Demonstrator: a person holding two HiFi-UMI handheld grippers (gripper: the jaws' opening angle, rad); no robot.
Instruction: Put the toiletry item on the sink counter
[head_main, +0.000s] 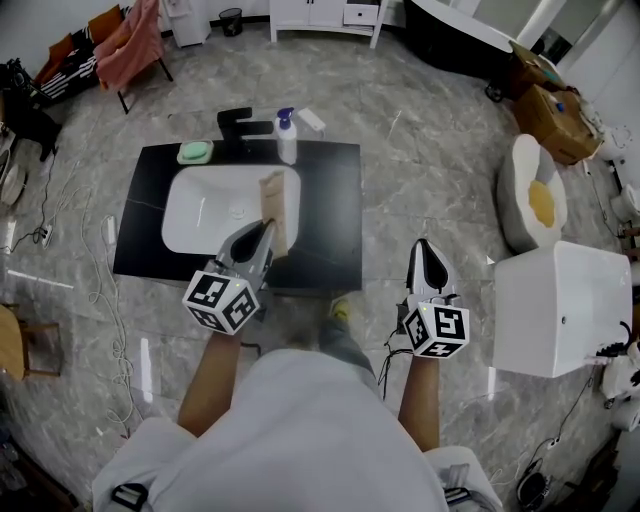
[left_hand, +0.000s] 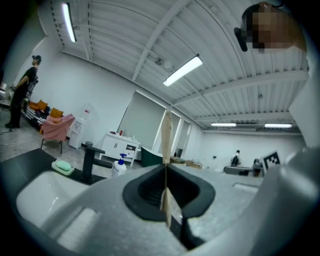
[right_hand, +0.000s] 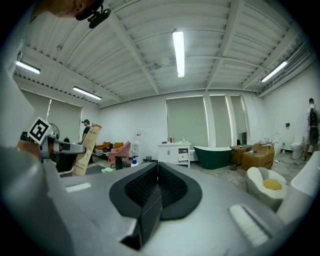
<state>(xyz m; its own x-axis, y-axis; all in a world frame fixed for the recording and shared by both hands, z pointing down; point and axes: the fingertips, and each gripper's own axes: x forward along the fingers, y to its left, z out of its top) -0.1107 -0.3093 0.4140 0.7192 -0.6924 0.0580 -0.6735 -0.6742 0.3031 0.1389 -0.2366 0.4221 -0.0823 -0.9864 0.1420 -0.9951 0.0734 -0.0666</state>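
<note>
1. Left gripper (head_main: 262, 228): I am holding it over the near edge of the sink counter (head_main: 335, 200), at about 6 o'clock of the white basin (head_main: 200, 215). In the left gripper view its jaws are standing pressed flat against a thin tan paper packet (left_hand: 166, 145), with only the packet's thickness between the pads.

2. Toiletry item: the packet (head_main: 274, 205) is standing upright in that grip, its long edge rising above the jaw tips. In the head view it is hanging over the basin's right-hand rim, toward 12 o'clock from the gripper. Its lower end is hidden behind the jaws, so it is probably clear of the counter, but I cannot confirm this.

3. Right gripper (head_main: 424, 248): I am holding it off the counter, at about 3 o'clock of the left one and well apart from it, above the marble floor (head_main: 420, 130). In the right gripper view (right_hand: 156, 172) the jaws are meeting tip to tip with nothing between them.

4. Counter contents: along the far edge, at 12 o'clock of the basin, a black faucet (head_main: 238, 125) is standing between a green soap dish (head_main: 195, 152) and a pump bottle (head_main: 286, 135). A small white box (head_main: 311, 121) is lying just beside the bottle.
</note>
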